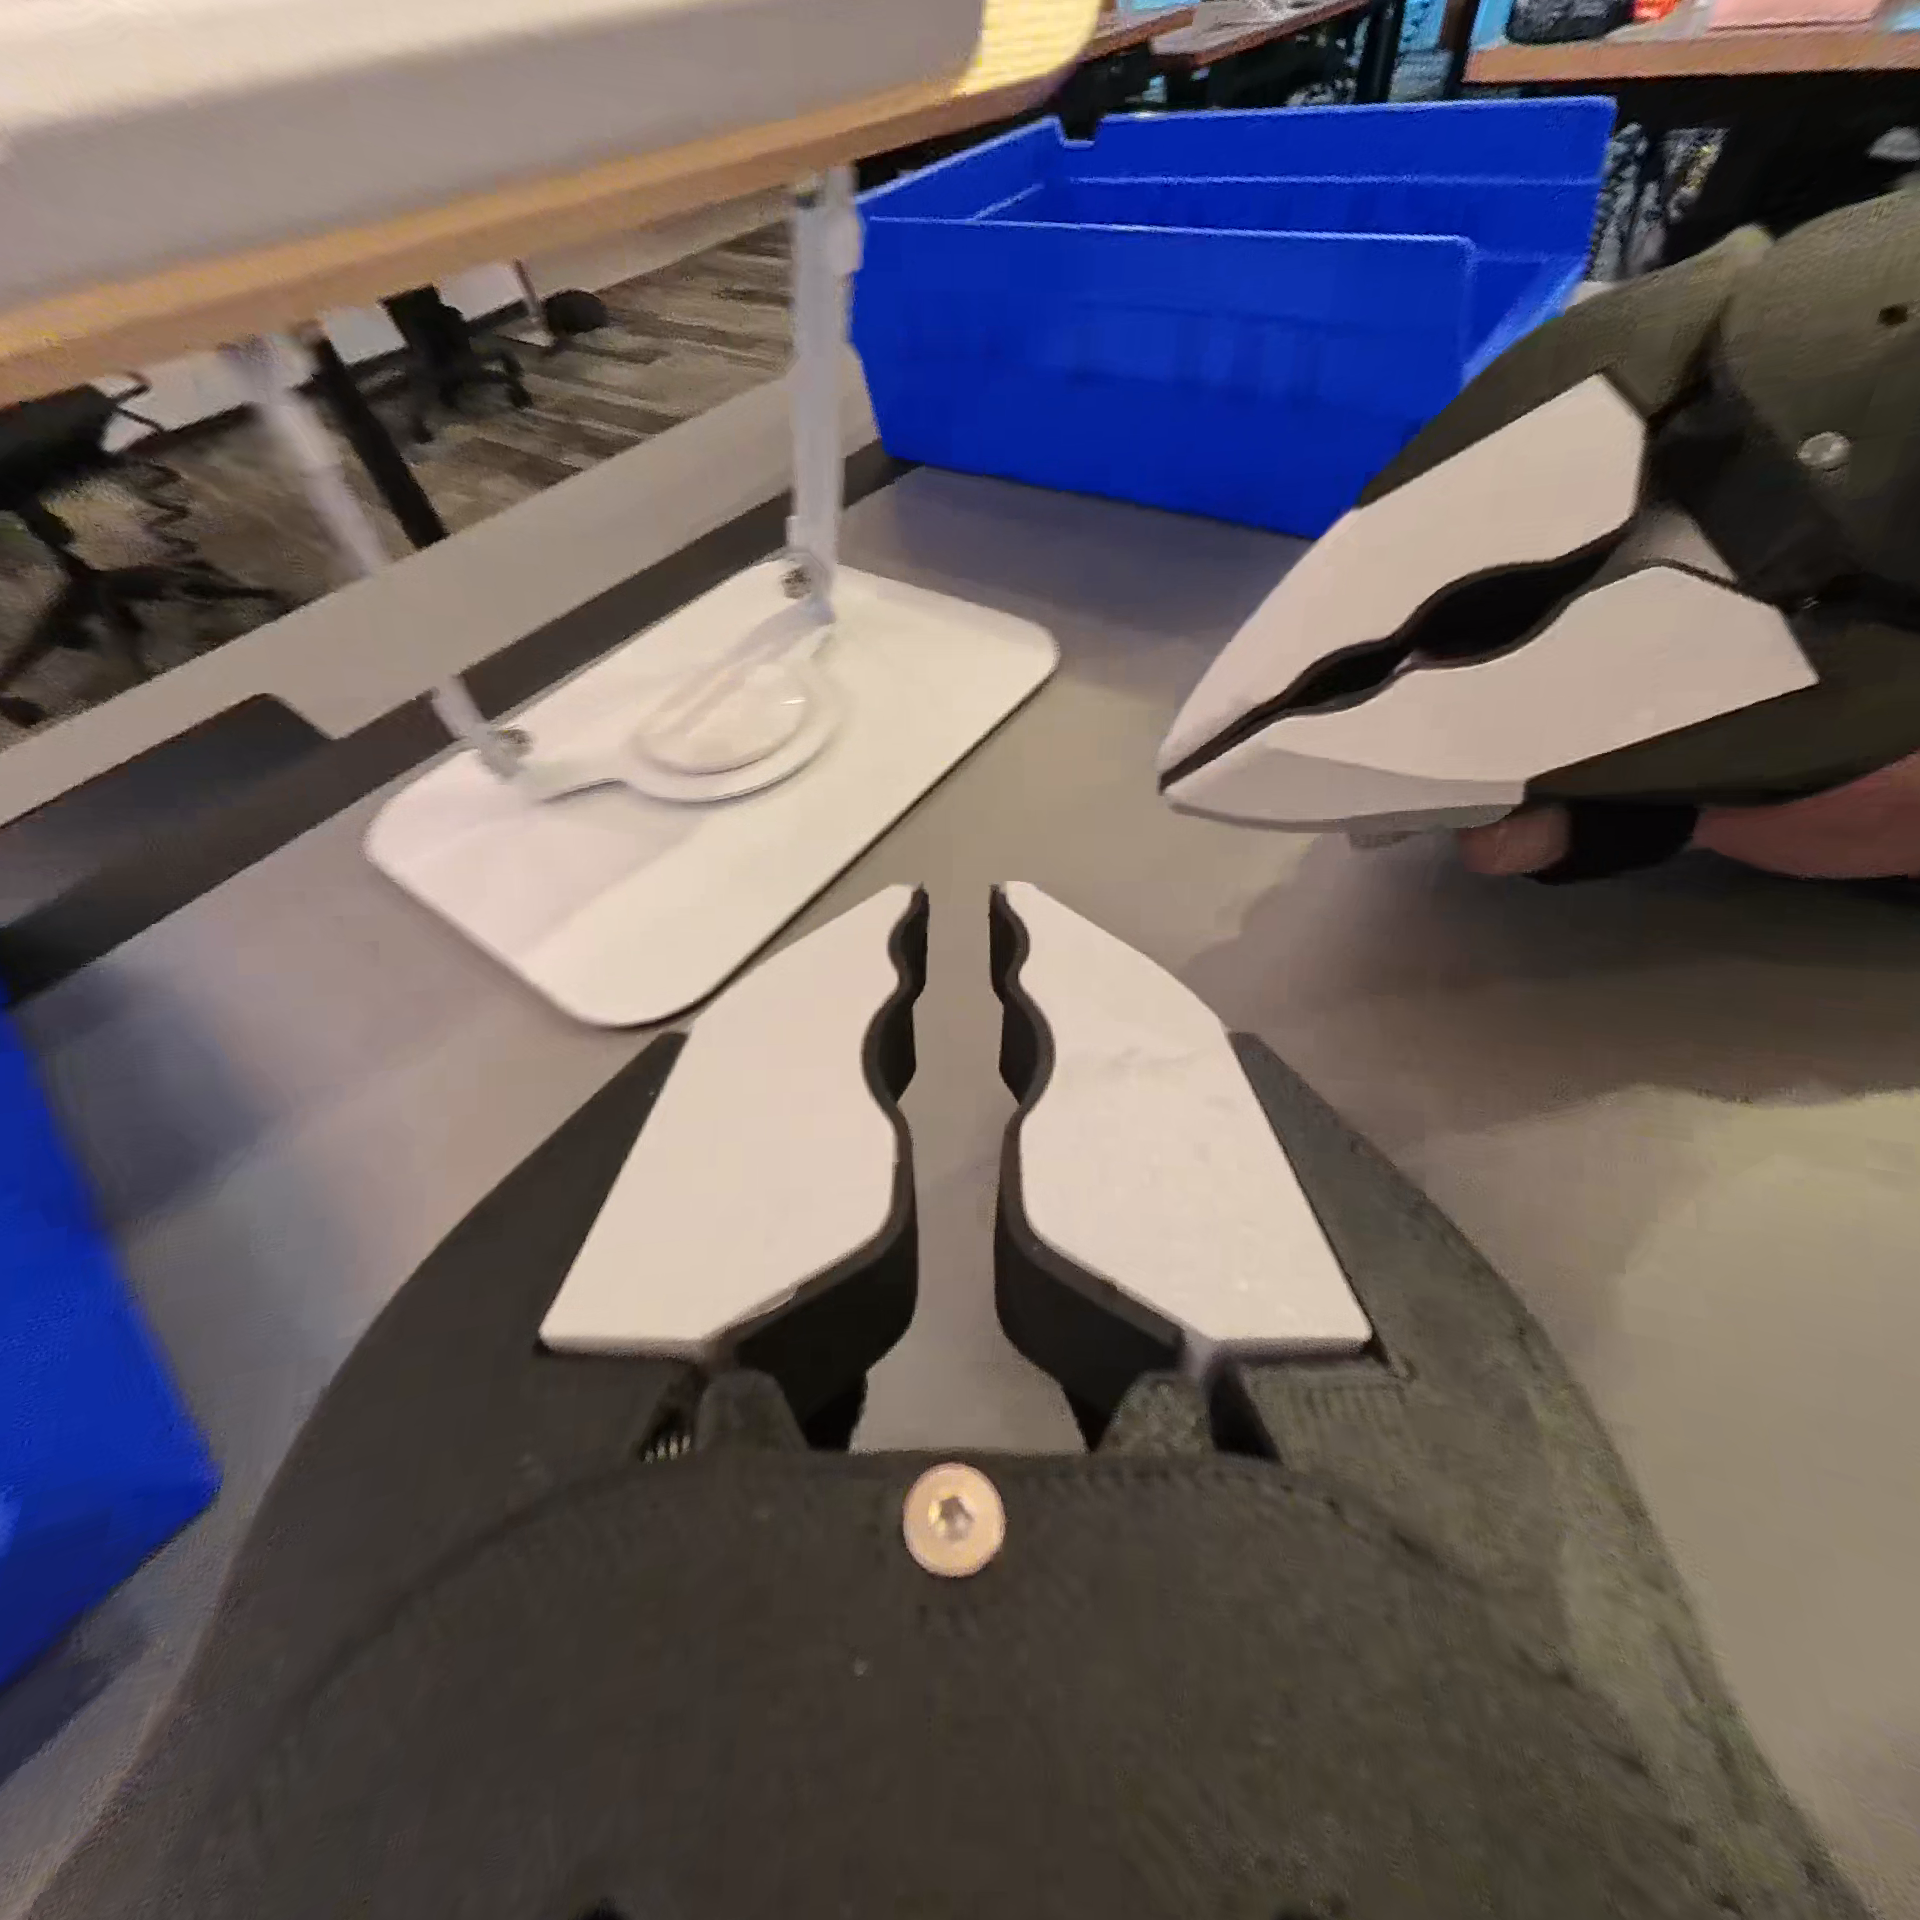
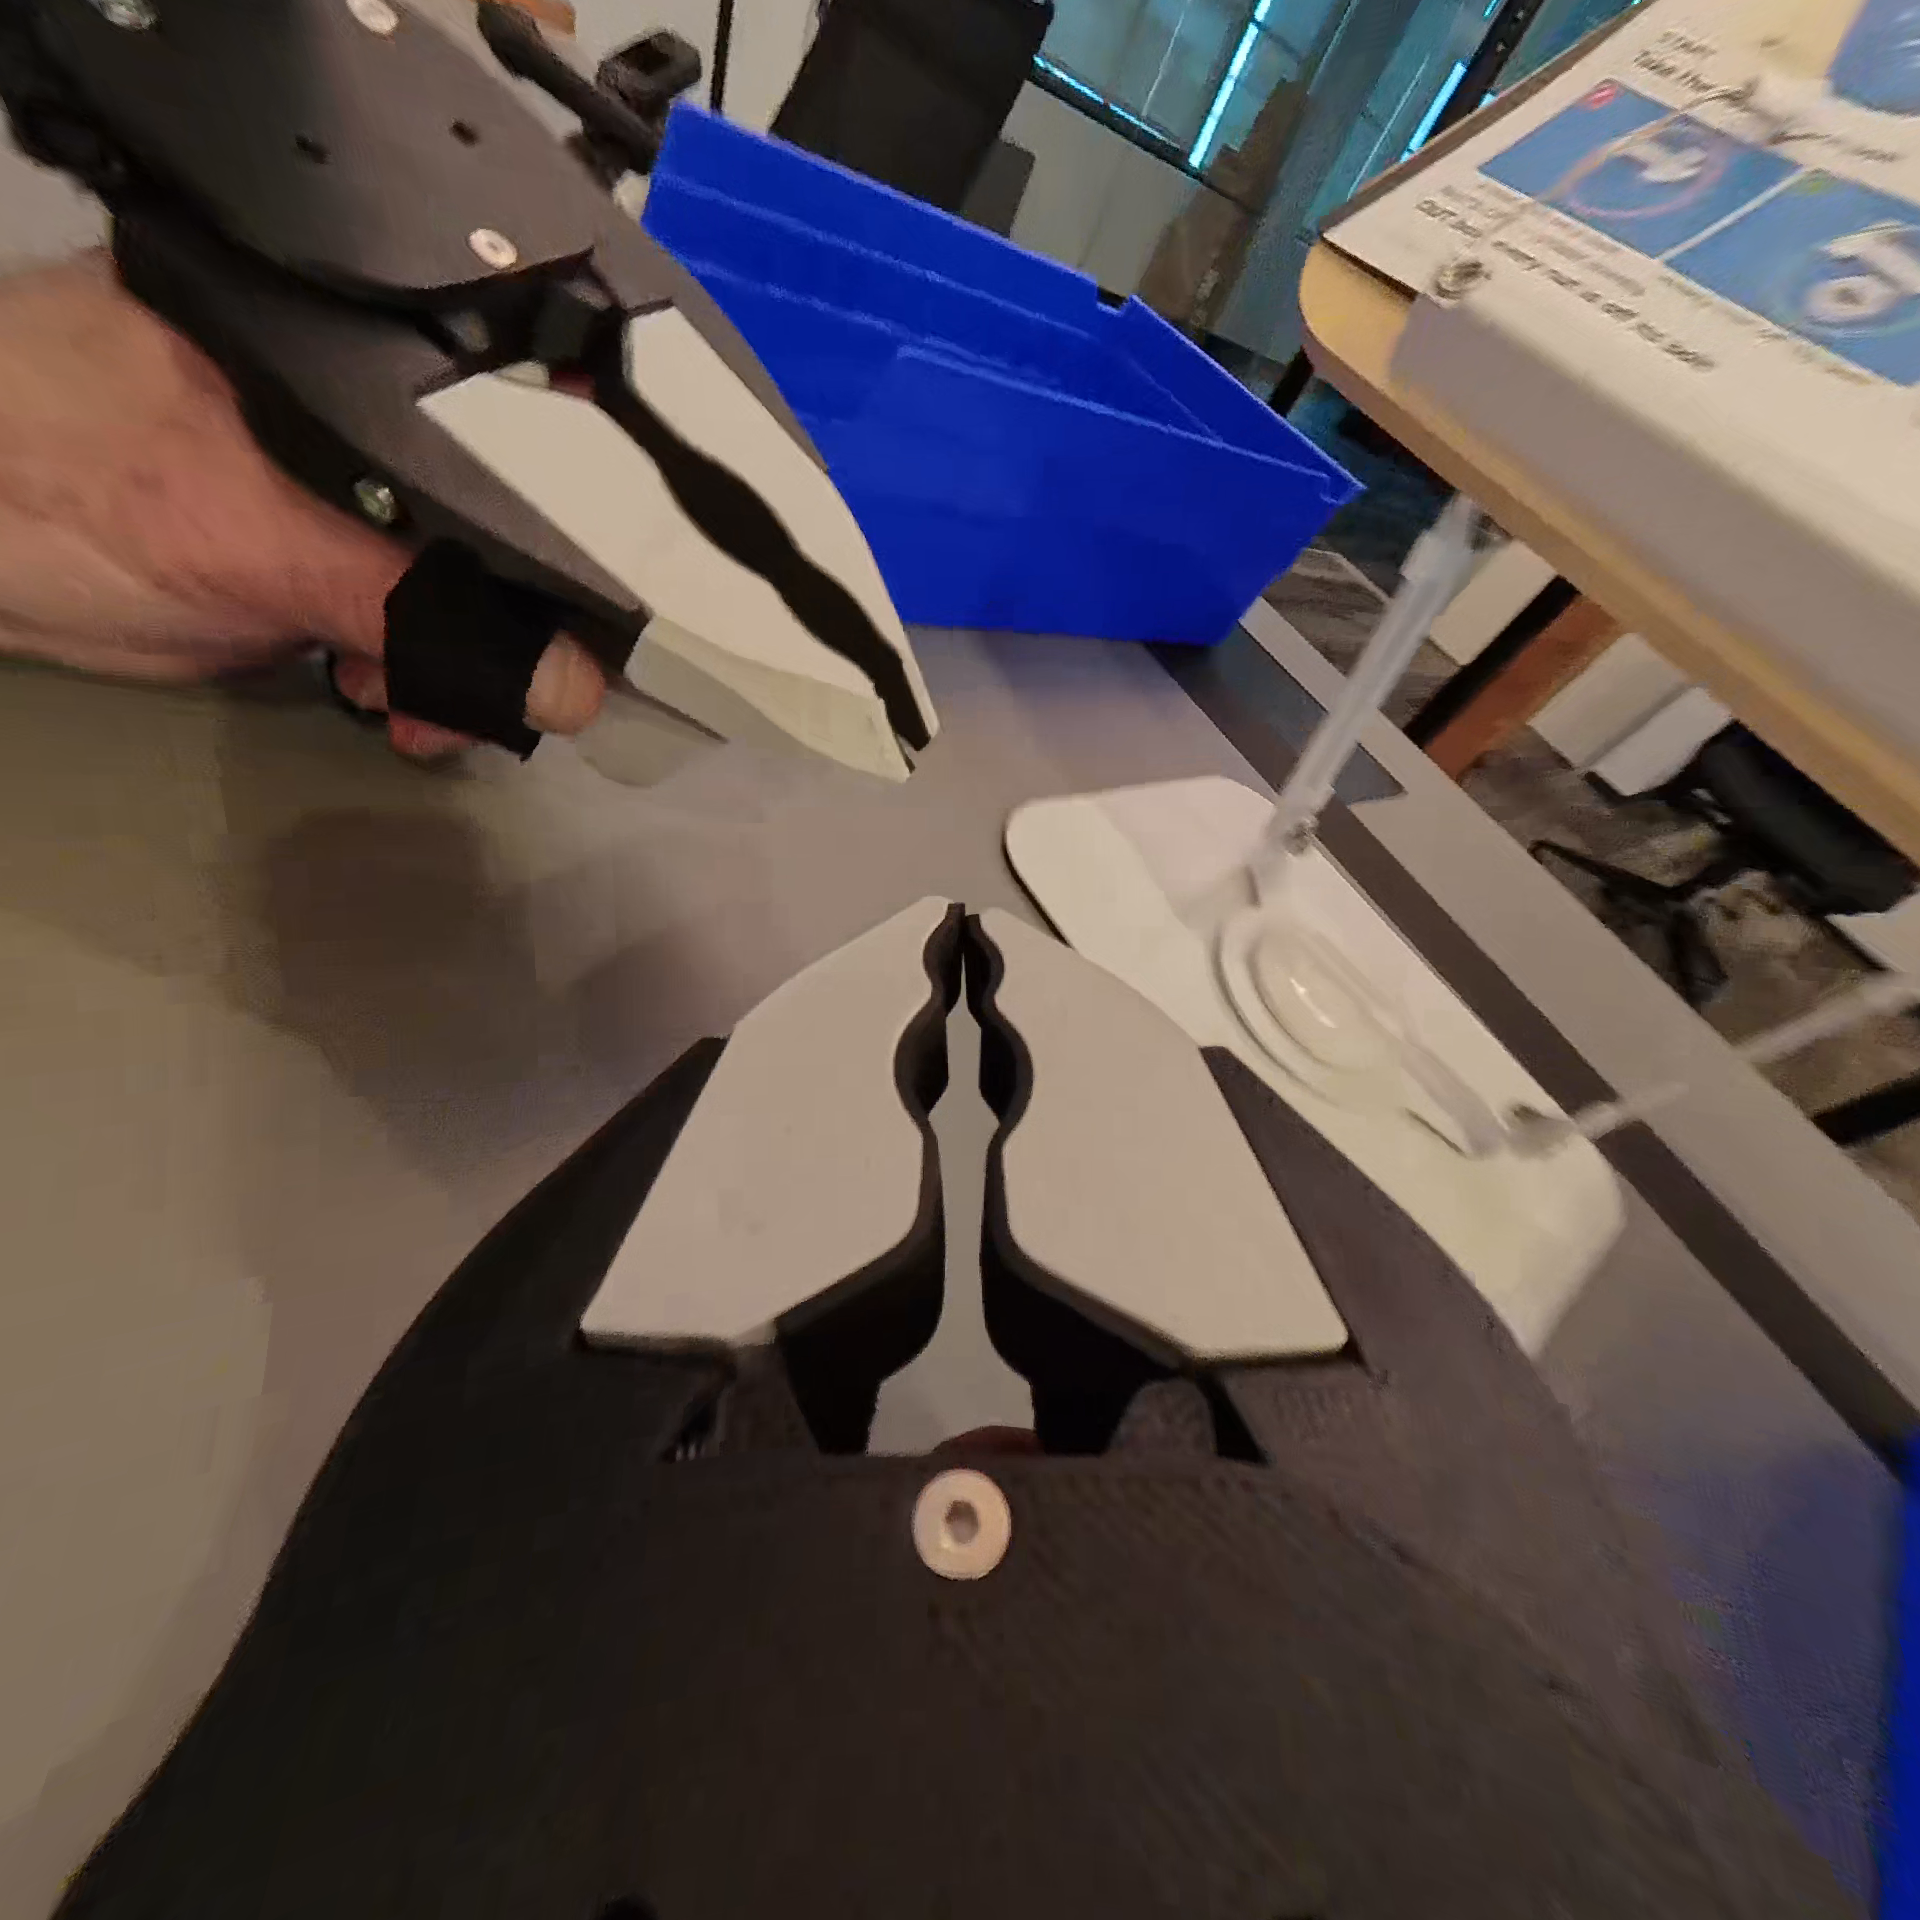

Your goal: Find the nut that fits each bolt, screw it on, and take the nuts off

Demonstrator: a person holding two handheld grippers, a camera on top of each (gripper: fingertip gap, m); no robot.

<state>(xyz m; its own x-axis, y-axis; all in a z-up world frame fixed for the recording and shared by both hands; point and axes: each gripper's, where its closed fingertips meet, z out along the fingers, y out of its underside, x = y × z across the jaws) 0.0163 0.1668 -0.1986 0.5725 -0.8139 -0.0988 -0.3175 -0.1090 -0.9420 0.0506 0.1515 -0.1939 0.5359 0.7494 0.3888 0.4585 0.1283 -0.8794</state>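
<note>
No bolt or nut shows in either view. My left gripper [image 1: 958,899] hovers over the grey table [image 1: 1507,1299] with a narrow gap between its fingertips and nothing in that gap. It also shows in the right wrist view [image 2: 914,750], held by a hand at the upper left. My right gripper [image 2: 962,916] is shut, its fingertips touching with nothing between them. It also shows in the left wrist view [image 1: 1172,774] at the right, with its tips together. Both grippers point toward a white stand base [image 1: 727,831].
A blue bin [image 1: 1143,343] stands at the table's far edge and also shows in the right wrist view [image 2: 1039,468]. The white base [image 2: 1132,883] carries clear posts that hold a tilted instruction board [image 2: 1714,260]. Another blue bin [image 1: 73,1299] sits at the left. Tip to tip, the grippers are about 4 centimetres apart.
</note>
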